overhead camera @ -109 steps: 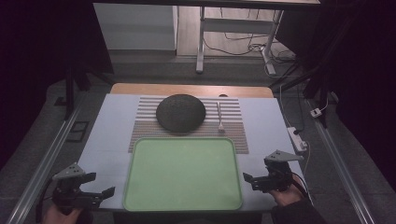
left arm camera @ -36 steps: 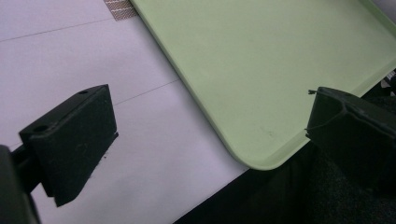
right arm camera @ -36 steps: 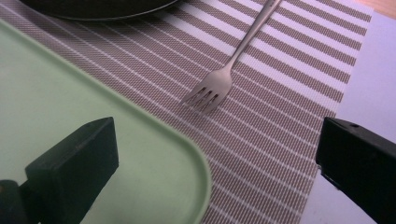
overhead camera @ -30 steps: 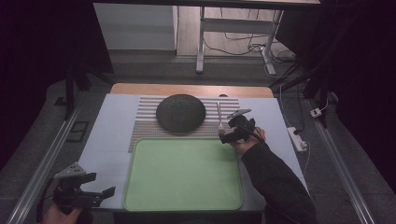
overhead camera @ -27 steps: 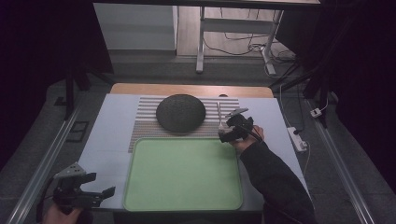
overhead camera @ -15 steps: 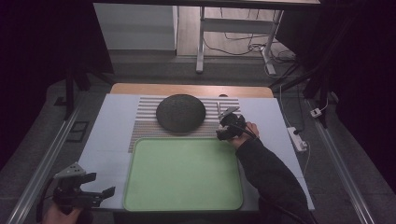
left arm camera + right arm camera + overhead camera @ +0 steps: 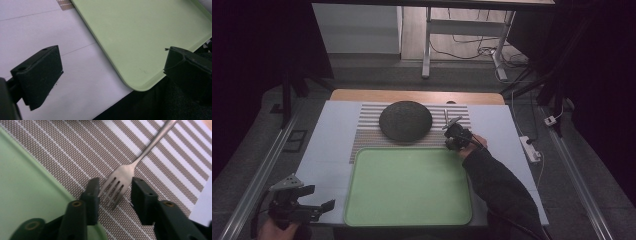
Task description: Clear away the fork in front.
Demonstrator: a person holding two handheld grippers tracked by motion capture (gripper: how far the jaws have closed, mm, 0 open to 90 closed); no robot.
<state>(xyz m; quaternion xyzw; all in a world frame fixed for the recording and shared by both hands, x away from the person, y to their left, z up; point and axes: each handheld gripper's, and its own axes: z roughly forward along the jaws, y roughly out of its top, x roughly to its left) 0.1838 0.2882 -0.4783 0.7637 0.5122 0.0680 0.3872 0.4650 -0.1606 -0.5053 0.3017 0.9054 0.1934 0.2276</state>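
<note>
High view: the right tool (image 7: 455, 136) is seen at the right side of the striped mat (image 7: 367, 127), just beyond the far right corner of the green tray (image 7: 408, 186). A fork (image 7: 445, 117) lies on the mat, right of the dark round plate (image 7: 405, 120), w/ its handle pointing far. The left tool (image 7: 302, 205) is held at the near left corner of the surface (image 7: 329, 137), away from the work.

Left tool view: the left tool (image 7: 112, 72) is wide open and nothing is held. The near left corner of the tray is seen betw. its jaws.

Right tool view: the right tool (image 7: 113, 195) has just been closing, and the fork (image 7: 117, 183) prongs lie betw. its jaws. The left jaw is about touching the prongs, but a gap is left on the other side, so the fork is not gripped yet.

What could go wrong: the prong end is thin and flat on the mat. If the tool is shut too high, the fork could be missed or pushed sideways. If only the tips are pinched, the long handle could droop and the fork could slip out when lifted. The mat could also be snagged by a jaw held too low.
</note>
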